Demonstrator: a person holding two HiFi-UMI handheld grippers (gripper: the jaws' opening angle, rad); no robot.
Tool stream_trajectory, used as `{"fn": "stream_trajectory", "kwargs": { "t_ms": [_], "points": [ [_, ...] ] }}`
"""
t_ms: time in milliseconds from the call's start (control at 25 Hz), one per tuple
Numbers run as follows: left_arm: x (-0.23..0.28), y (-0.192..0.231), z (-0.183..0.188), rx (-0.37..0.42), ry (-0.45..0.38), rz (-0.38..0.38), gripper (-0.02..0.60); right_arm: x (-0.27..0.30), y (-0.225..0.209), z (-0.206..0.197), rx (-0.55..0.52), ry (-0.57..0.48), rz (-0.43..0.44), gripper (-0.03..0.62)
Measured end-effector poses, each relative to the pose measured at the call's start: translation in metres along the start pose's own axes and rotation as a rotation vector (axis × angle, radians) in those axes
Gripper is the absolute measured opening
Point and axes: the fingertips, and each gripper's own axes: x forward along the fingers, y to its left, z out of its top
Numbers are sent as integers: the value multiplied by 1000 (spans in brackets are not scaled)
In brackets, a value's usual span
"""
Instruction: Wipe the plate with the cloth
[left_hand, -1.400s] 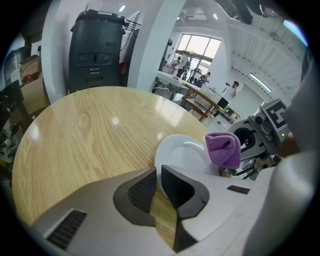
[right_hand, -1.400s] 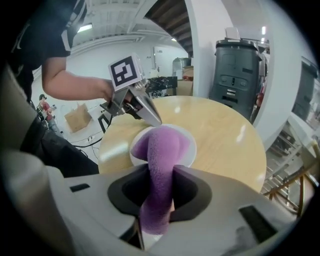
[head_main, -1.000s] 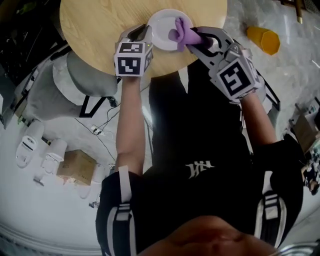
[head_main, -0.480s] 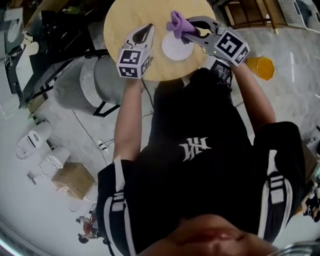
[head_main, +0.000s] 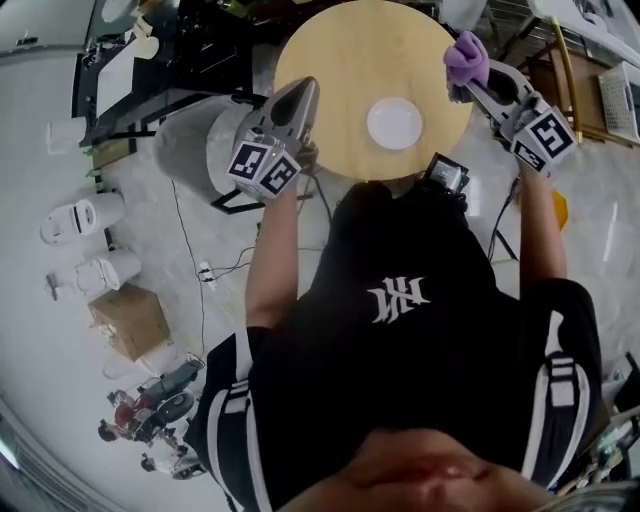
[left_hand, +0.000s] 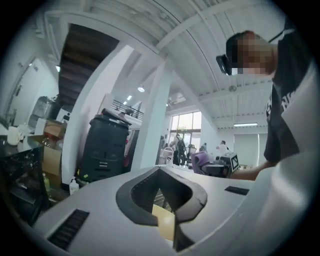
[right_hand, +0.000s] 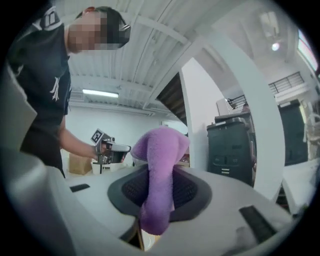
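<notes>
table (head_main: 330, 90) far rim cropped, cloth (right_hand: 162, 150) end buried in right claw (right_hand: 158, 197)

No legible words, white emblem (head_main: 398, 298) on black shirt (head_main: 440, 380)

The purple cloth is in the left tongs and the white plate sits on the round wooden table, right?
Not quite. The purple cloth is pinched in the right tongs, not the left ones; the right gripper view shows it. The left tongs hold nothing. The white plate does sit on the round wooden table.
</notes>
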Motion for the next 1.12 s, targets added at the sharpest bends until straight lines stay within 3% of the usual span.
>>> {"fn": "stream_trajectory", "kwargs": {
  "t_ms": [160, 320, 480, 640, 880, 1120],
  "points": [
    [-27, 11, -1, -111, -44, 76, 9, -5, -3, -7, 57, -71, 34, 94],
    [-44, 13, -12, -129, -24, 96, 13, -7, 13, -18, 63, -67, 67, 92],
    [-77, 4, -24, -145, -30, 21, 14, -11, 48, -23, 44, -9, 22, 94],
    [-103, -3, -29, -145, -33, -51, 14, -27, 80, 6, 18, 1, -64, 94],
    [-136, -37, -24, -48, -57, -238, 14, -61, 135, 31, 28, -38, -187, 94],
    [-154, -43, -34, -40, -108, -279, 14, -71, 174, 12, 55, -16, -218, 94]
  ]
}}
